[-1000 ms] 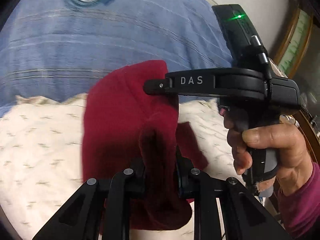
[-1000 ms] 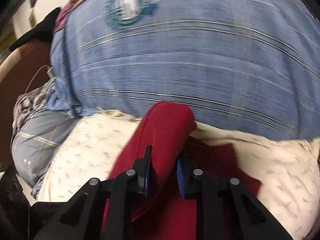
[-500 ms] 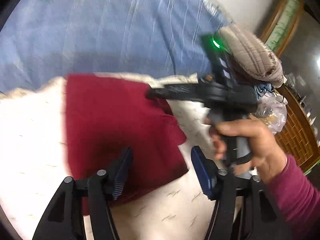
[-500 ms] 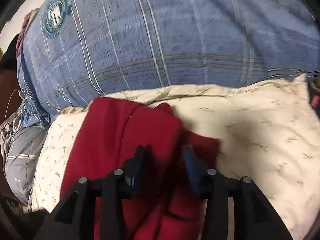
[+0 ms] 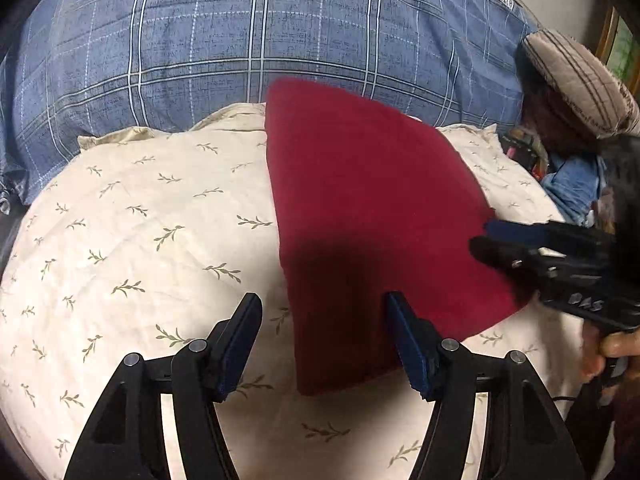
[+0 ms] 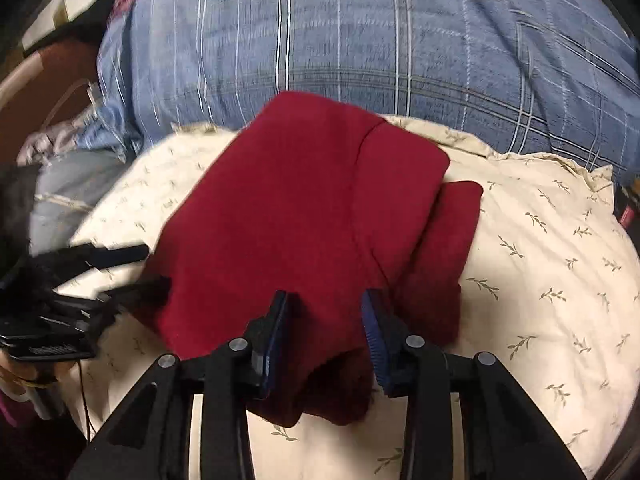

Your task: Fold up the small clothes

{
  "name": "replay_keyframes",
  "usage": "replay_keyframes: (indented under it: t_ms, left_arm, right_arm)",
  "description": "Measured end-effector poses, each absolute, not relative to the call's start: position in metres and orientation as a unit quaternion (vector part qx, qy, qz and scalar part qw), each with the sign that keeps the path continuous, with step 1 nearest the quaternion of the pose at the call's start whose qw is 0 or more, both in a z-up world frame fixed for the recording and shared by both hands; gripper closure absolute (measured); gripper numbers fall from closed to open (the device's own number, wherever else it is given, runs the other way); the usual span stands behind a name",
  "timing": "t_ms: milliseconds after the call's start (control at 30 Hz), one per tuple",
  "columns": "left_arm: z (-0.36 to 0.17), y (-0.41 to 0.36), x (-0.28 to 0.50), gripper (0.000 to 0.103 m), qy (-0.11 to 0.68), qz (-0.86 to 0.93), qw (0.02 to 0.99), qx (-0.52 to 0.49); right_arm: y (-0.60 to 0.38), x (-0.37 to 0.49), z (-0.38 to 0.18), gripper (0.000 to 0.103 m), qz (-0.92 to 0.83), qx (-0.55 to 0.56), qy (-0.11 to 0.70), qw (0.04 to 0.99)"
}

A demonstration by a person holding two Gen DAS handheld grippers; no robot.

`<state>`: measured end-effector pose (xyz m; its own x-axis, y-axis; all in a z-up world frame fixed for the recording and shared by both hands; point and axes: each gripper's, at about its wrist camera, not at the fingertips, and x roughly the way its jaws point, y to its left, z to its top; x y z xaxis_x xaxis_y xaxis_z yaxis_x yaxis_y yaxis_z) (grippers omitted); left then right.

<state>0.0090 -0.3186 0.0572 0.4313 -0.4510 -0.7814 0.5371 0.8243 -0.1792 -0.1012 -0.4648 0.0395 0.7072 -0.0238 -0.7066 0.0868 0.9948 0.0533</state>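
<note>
A dark red garment (image 5: 372, 208) lies folded and flat on a cream leaf-print pillow (image 5: 152, 240). My left gripper (image 5: 324, 336) stands open just above the pillow, with the garment's near left corner between its pads but not pinched. It also shows blurred at the left edge in the right wrist view, left gripper (image 6: 132, 270). My right gripper (image 6: 326, 332) sits low over the garment's (image 6: 280, 220) near edge. Its jaws are closing, a bunch of red cloth lies between them, and the pads do not clearly press it. The right gripper (image 5: 500, 240) reaches in from the right.
A big blue plaid cushion (image 5: 240, 40) rises behind the pillow. A striped brown cap (image 5: 576, 80) and mixed clutter lie at the far right. Grey and blue fabrics (image 6: 68, 184) are piled left of the pillow. A hand (image 5: 616, 348) holds the right gripper's handle.
Both grippers let go of the raised red fold and opened. The garment dropped flat onto the pillow. Both hands sank lower, and the right one slid along the garment's edge.
</note>
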Motion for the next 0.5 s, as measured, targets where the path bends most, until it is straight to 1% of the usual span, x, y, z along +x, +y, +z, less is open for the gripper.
replay_keyframes:
  t_ms: [33, 67, 100, 133, 167, 200, 233, 300, 367, 433, 500]
  left_arm:
    - [0.059, -0.319, 0.009, 0.039, 0.444, -0.29, 0.847, 0.047]
    - [0.062, -0.319, 0.011, 0.039, 0.442, -0.289, 0.848, 0.045]
    - [0.069, -0.319, 0.01, 0.039, 0.435, -0.289, 0.852, 0.042]
    - [0.075, -0.313, 0.009, 0.039, 0.426, -0.289, 0.857, 0.041]
    - [0.077, -0.311, 0.008, 0.039, 0.418, -0.286, 0.861, 0.042]
    - [0.079, -0.313, 0.008, 0.037, 0.41, -0.28, 0.867, 0.048]
    - [0.078, -0.316, 0.007, 0.037, 0.407, -0.277, 0.869, 0.056]
    - [0.074, -0.323, 0.005, 0.037, 0.411, -0.276, 0.866, 0.067]
    - [0.067, -0.33, 0.005, 0.037, 0.415, -0.274, 0.864, 0.071]
    - [0.061, -0.332, 0.007, 0.036, 0.418, -0.275, 0.863, 0.073]
    - [0.057, -0.337, 0.008, 0.036, 0.42, -0.274, 0.862, 0.074]
  right_arm:
    - [-0.463, -0.103, 0.047, 0.067, -0.036, 0.039, 0.381, 0.923]
    - [-0.462, -0.107, 0.054, 0.06, -0.04, 0.039, 0.375, 0.925]
    - [-0.461, -0.113, 0.062, 0.06, -0.044, 0.046, 0.36, 0.931]
    - [-0.465, -0.118, 0.069, 0.053, -0.044, 0.064, 0.342, 0.937]
    - [-0.469, -0.12, 0.072, 0.04, -0.044, 0.083, 0.331, 0.939]
    - [-0.477, -0.118, 0.073, 0.035, -0.051, 0.11, 0.326, 0.937]
    - [-0.48, -0.113, 0.07, 0.032, -0.061, 0.123, 0.332, 0.933]
    - [-0.483, -0.102, 0.058, 0.032, -0.066, 0.134, 0.35, 0.925]
    - [-0.481, -0.103, 0.048, 0.035, -0.063, 0.13, 0.356, 0.923]
    - [-0.474, -0.101, 0.036, 0.036, -0.087, 0.09, 0.37, 0.92]
    - [-0.475, -0.1, 0.027, 0.035, -0.098, 0.073, 0.378, 0.918]
